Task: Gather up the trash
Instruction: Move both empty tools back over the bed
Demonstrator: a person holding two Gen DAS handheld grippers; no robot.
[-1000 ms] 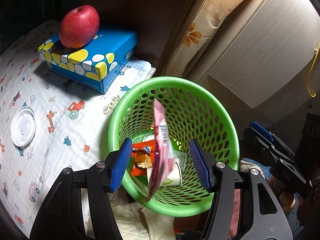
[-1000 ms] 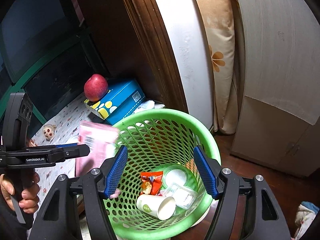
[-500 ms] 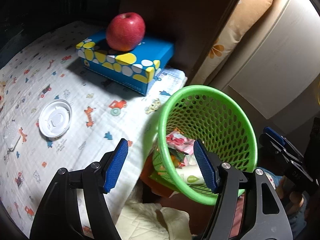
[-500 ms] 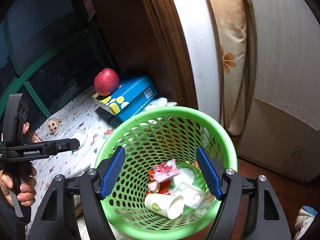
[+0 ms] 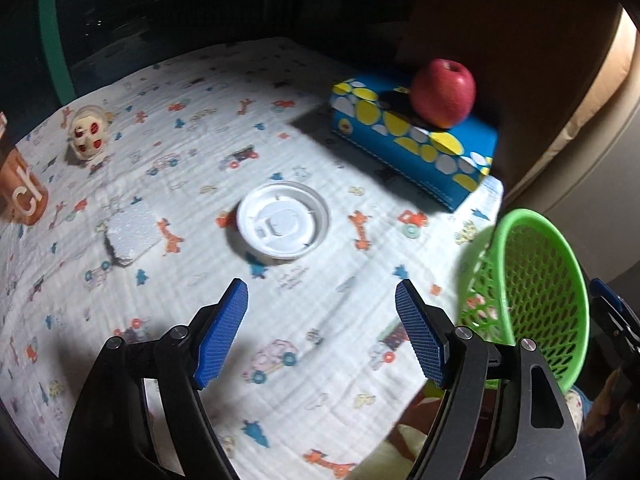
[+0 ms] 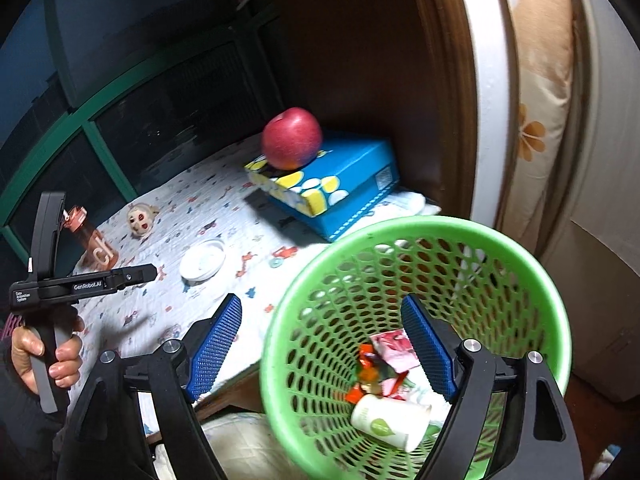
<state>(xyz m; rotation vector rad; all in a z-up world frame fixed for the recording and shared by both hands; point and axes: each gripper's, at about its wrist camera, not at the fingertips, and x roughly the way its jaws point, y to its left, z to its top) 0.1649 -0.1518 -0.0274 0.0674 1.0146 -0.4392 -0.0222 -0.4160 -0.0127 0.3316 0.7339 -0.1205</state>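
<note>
White plastic cup lid (image 5: 282,224) lies on the printed cloth (image 5: 304,320) ahead of the left gripper (image 5: 320,332), whose jaws are spread and empty. Right gripper (image 6: 322,348), also spread, straddles the green basket's (image 6: 520,264) near rim above a paper cup (image 6: 390,420) and wrappers (image 6: 390,350).

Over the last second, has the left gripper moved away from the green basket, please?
Yes. The left gripper has swung leftward off the green basket, out over the patterned cloth, and now points toward the white lid.
</note>
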